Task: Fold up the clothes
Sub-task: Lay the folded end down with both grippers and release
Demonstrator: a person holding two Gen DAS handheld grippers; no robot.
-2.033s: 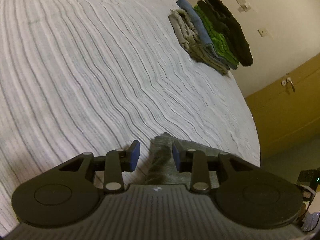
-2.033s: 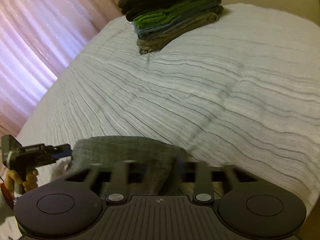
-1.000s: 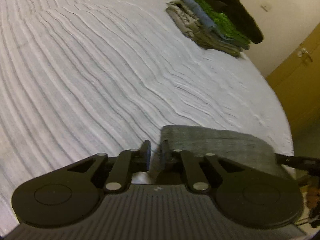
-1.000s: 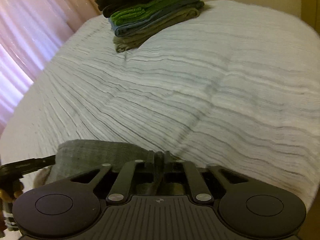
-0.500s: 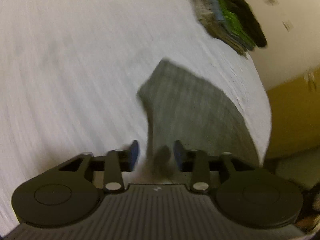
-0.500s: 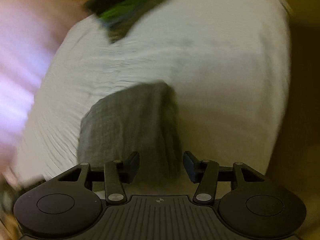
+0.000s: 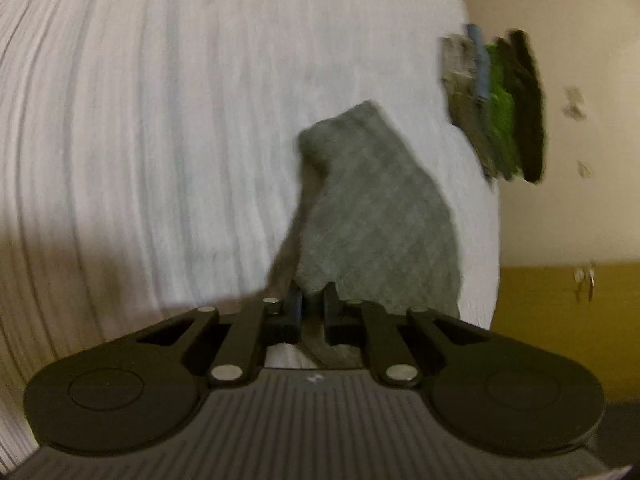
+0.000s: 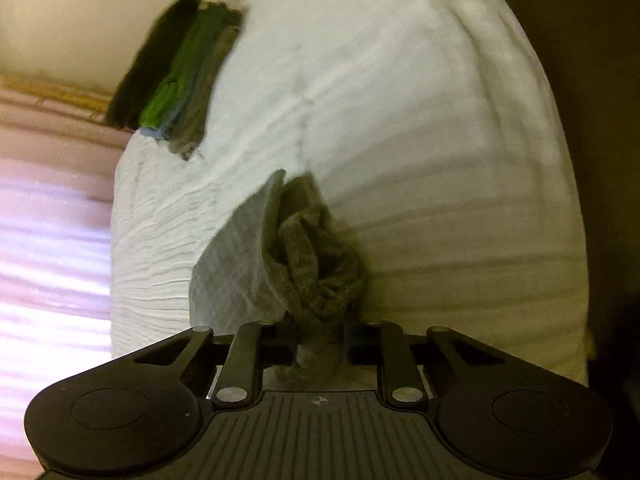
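Note:
A grey cloth (image 7: pixel 372 216) hangs lifted over the white striped bed (image 7: pixel 160 120). My left gripper (image 7: pixel 313 304) is shut on one near corner of it. In the right wrist view the same grey cloth (image 8: pixel 280 256) bunches and folds in front of the jaws, and my right gripper (image 8: pixel 320 344) is shut on its other near corner. The cloth's far end trails toward the bed. Both views are blurred by motion.
A stack of folded clothes (image 7: pixel 500 108), black, green, blue and khaki, lies at the bed's far edge near the wall; it also shows in the right wrist view (image 8: pixel 176 68). A yellow cabinet (image 7: pixel 560 320) stands right. Pink curtains (image 8: pixel 48 216) hang left.
Both grippers opened around the grey cloth's edge half a second ago, then shut on it. The cloth has come up off the bed and both cameras have tilted and swung.

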